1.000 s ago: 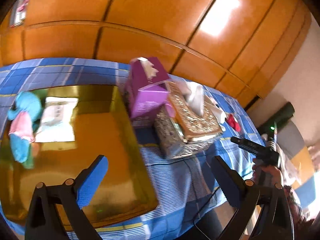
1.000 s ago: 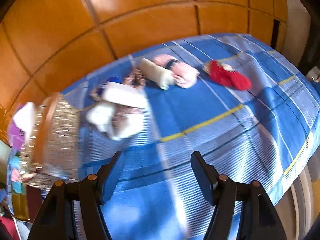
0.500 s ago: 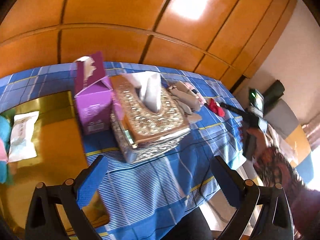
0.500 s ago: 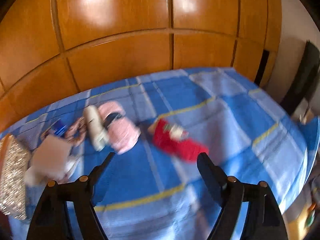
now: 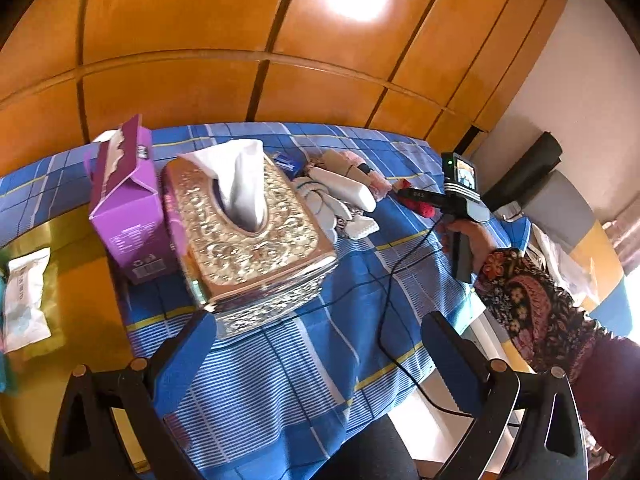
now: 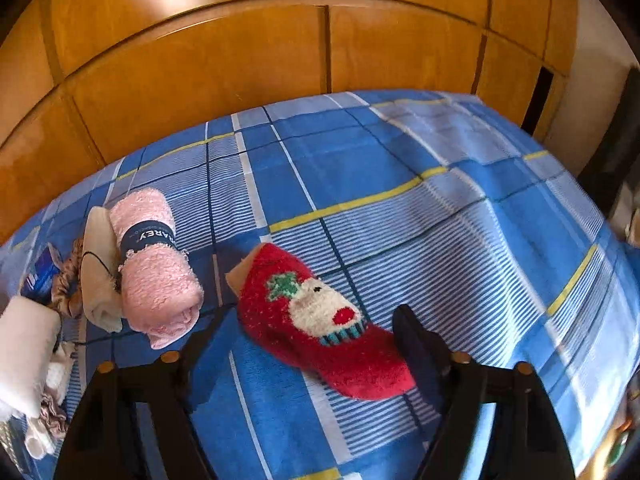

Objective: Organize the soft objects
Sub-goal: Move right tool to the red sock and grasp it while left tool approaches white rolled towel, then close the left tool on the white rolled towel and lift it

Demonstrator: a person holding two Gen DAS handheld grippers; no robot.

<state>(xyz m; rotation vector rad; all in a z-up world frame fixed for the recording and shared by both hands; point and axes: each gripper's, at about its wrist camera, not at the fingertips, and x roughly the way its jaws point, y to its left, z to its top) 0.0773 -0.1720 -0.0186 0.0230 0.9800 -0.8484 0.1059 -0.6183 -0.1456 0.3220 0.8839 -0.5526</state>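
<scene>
Far left, on a gold-coloured sheet [image 5: 76,280]: a white packet [image 5: 25,298], lying flat. Next to it a purple carton [image 5: 126,208] with its top torn, standing upright on the surface [image 5: 288,364], which wears a blue checked cloth. Touching the carton's right side, an ornate gold tissue box [image 5: 246,236], white tissue [image 5: 240,182] sticking up from the slot.

Left tool [image 5: 316,356]: blue pads spread wide, nothing between them, hovering over the near edge of the cloth in front of the tissue box. Released.

Right of the tissue box, a loose heap of soft things: white socks [image 5: 340,216], a cream roll [image 6: 100,268], and a rolled pink towel [image 6: 154,268] with a dark paper band. Cream roll and pink towel lie side by side, touching. A small blue packet [image 6: 40,276] sits at the back of the heap.

Further right, a red fluffy sock [image 6: 320,320] with a snowman face and a green star, flat on the cloth, just apart from the pink towel.

Right tool [image 6: 308,336]: straddling the red sock, one finger on each side of it, jaws closing. Pads not seen pressing on the sock; left pad is clearly off it, right pad close to the toe end. From the left wrist view, a hand [image 5: 466,236] in a patterned sleeve [image 5: 532,308] grips this tool's handle, a black cable [image 5: 384,300] trailing back across the cloth.

Behind everything, orange wooden panels [image 6: 256,60].
</scene>
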